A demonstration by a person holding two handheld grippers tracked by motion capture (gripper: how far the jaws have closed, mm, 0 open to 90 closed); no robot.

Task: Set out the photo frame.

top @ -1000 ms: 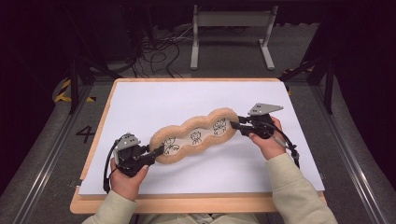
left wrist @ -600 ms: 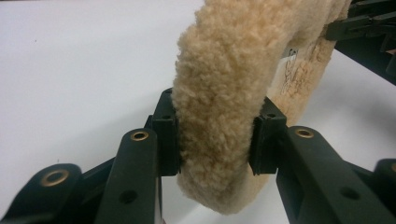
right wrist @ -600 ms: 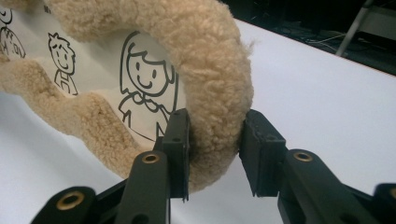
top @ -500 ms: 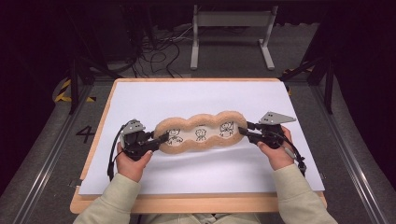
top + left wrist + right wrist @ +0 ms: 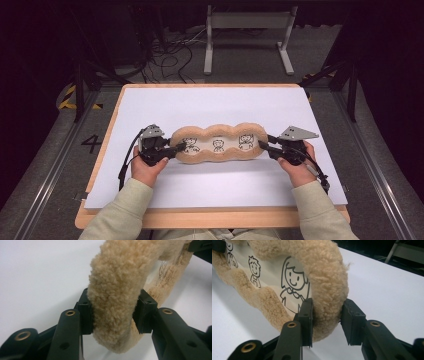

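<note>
High view shows a long fluffy cushion (image 5: 218,143) in the middle of the white table (image 5: 210,107), lying across it from left to right. At its left end is the left gripper (image 5: 171,150), held by the left hand (image 5: 146,167). Left gripper view shows the jaws standing on both sides of the cushion's (image 5: 117,290) woolly rim, and the pads touch the rim on each side, so this gripper holds the left end; its jaws have just been opening a little. The cushion has a pale inner panel with three small drawn figures (image 5: 218,145). At the right end is the right gripper (image 5: 263,146), in the right hand (image 5: 296,167). Right gripper view shows its jaws closed on the rim (image 5: 329,285) beside a drawn girl (image 5: 294,281), pressing the wool in.
</note>
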